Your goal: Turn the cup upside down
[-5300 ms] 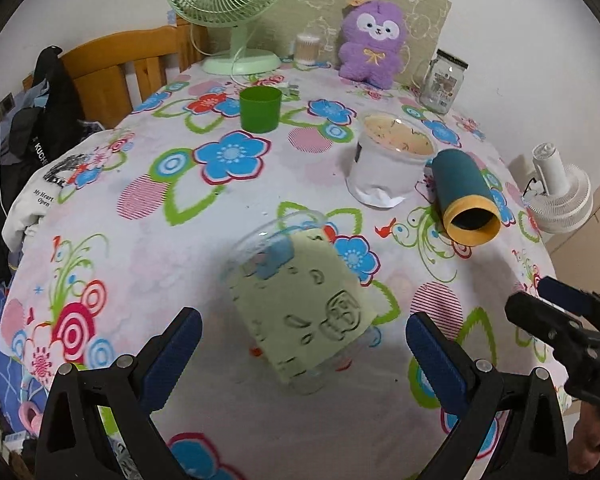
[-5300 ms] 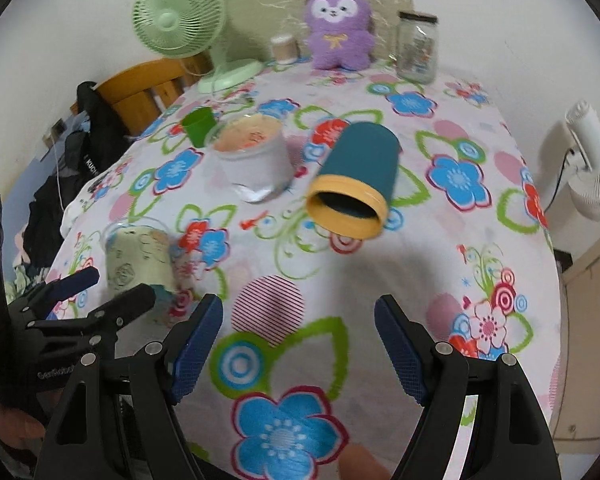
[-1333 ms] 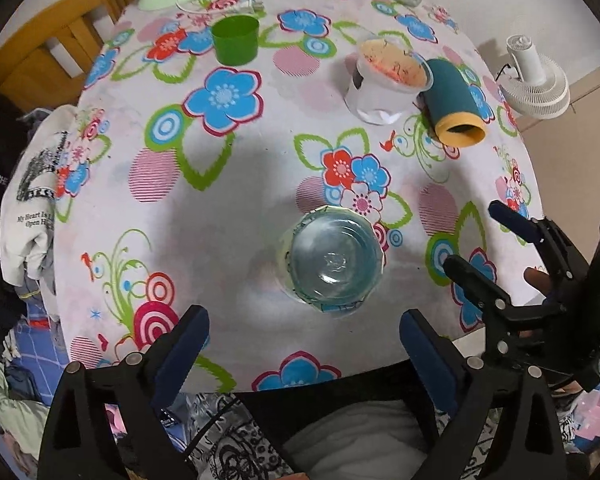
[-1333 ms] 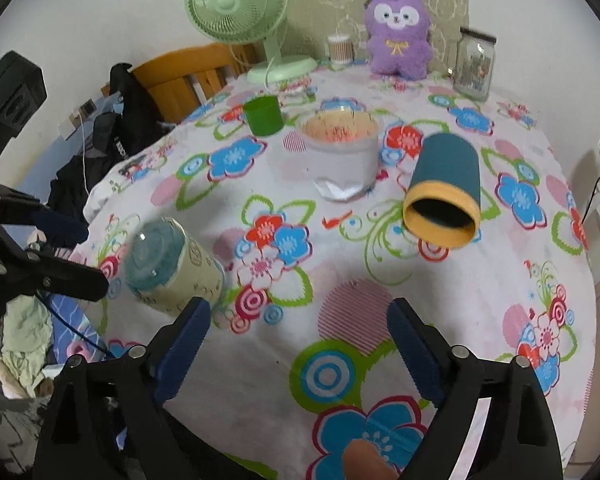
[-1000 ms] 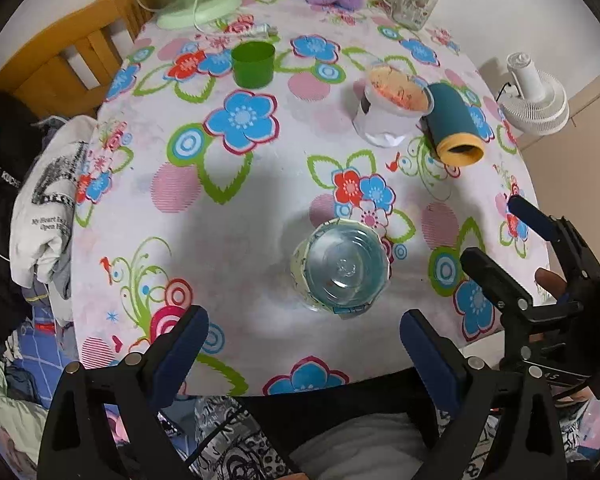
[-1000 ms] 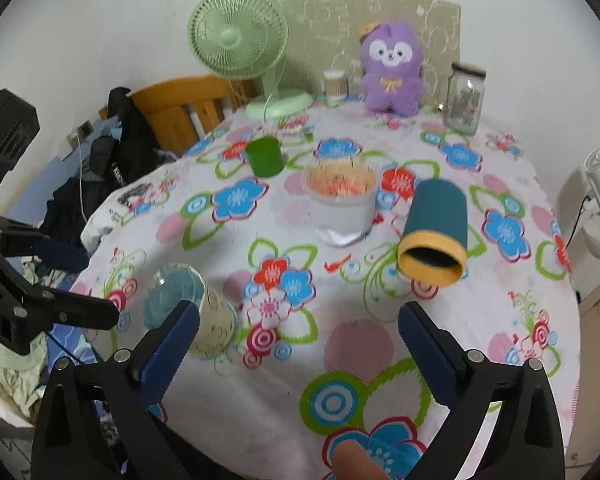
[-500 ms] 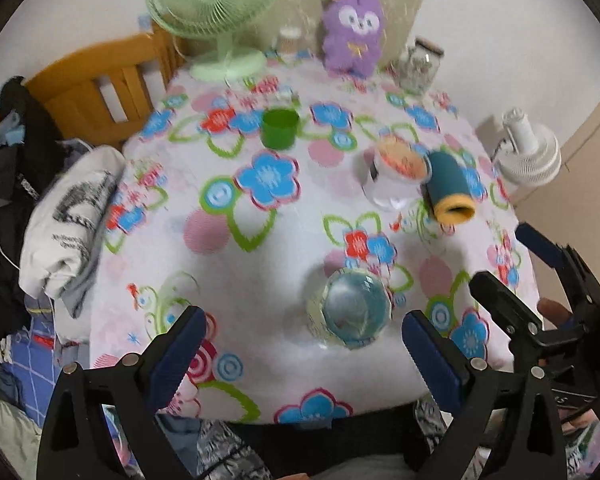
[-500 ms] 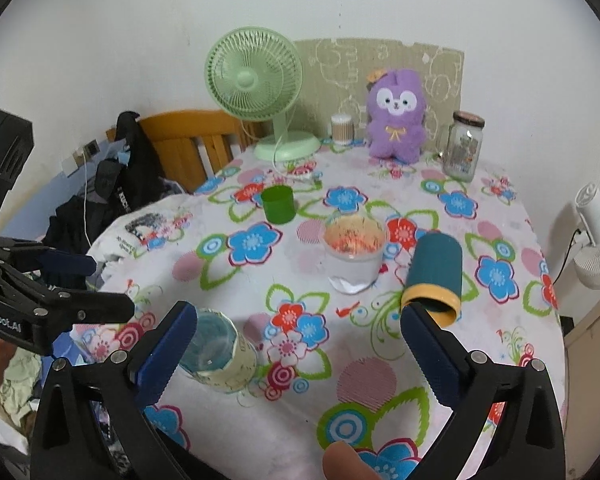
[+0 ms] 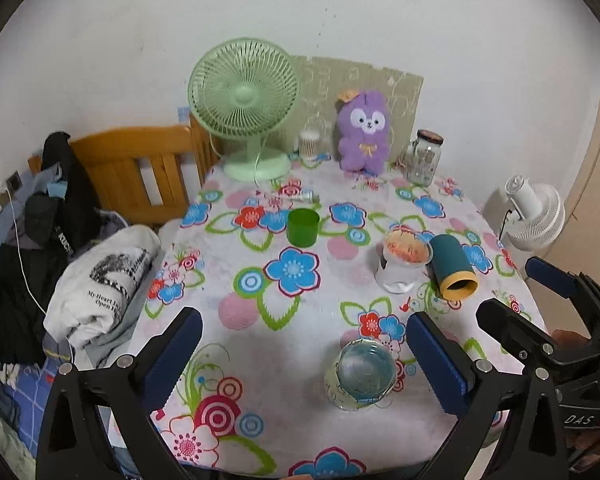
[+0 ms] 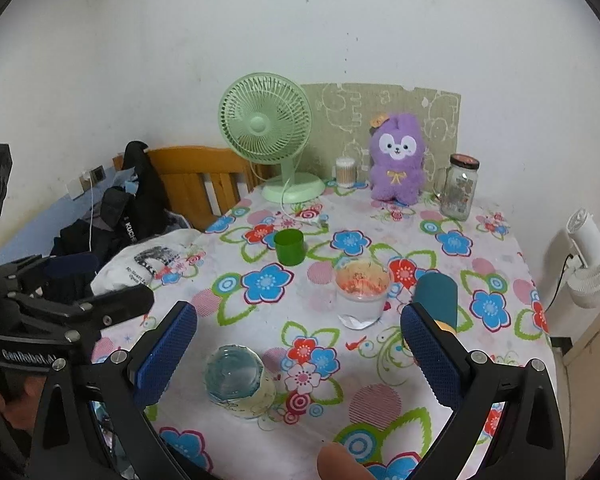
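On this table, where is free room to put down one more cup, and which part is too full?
Free: the cloth between the green cup and the upturned clear cup, and the near left part beside the folded clothes. Crowded: the white tub and lying teal cup sit close together; the back row holds fan, purple toy and jar.

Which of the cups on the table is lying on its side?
The teal cup with the yellow rim, beside the white cup. The small green cup stands upright, and the clear cup stands bottom-up.
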The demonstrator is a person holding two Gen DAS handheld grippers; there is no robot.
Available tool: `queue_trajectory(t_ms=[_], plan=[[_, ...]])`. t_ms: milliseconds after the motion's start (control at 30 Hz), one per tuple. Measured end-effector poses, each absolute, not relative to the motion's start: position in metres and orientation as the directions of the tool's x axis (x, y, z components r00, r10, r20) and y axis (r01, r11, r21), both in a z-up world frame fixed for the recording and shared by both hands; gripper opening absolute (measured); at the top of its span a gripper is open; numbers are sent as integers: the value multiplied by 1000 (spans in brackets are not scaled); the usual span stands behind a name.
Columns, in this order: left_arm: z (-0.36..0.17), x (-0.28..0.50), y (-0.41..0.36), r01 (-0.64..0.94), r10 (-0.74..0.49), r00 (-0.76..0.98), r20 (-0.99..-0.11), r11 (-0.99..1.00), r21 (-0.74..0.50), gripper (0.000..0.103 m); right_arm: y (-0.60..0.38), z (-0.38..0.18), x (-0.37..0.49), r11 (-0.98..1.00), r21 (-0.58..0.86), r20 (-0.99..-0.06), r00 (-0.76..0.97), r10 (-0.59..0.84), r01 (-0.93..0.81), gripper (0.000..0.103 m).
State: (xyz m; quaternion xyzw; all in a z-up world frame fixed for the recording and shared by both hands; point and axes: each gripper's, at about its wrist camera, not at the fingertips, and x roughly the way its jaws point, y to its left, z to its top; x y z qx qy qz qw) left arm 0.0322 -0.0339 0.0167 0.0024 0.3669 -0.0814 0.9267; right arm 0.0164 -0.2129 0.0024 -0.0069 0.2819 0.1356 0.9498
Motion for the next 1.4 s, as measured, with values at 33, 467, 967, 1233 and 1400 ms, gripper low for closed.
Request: queue_trajectory(t_ms=[33, 467, 967, 1233, 1400], plan=[[16, 30, -33, 149, -147, 723, -675, 987, -55, 103, -212, 4, 15, 963, 59, -532, 808, 252, -261, 103], [20, 13, -23, 80, -119, 811, -573, 993, -91, 103, -216, 13, 3, 969, 69, -487, 840, 240, -237, 103], [18, 13, -22, 80, -120, 815, -568, 992, -95, 103, -214, 11, 2, 967, 82, -486, 837, 252, -243, 103], [18, 15, -22, 77, -117, 814, -569, 993, -94, 103, -214, 9, 4, 966, 87, -491, 834, 253, -242, 103], [17, 15, -21, 78, -118, 813, -570, 993, -94, 103, -213, 9, 4, 967, 86, -491, 834, 252, -241, 103]])
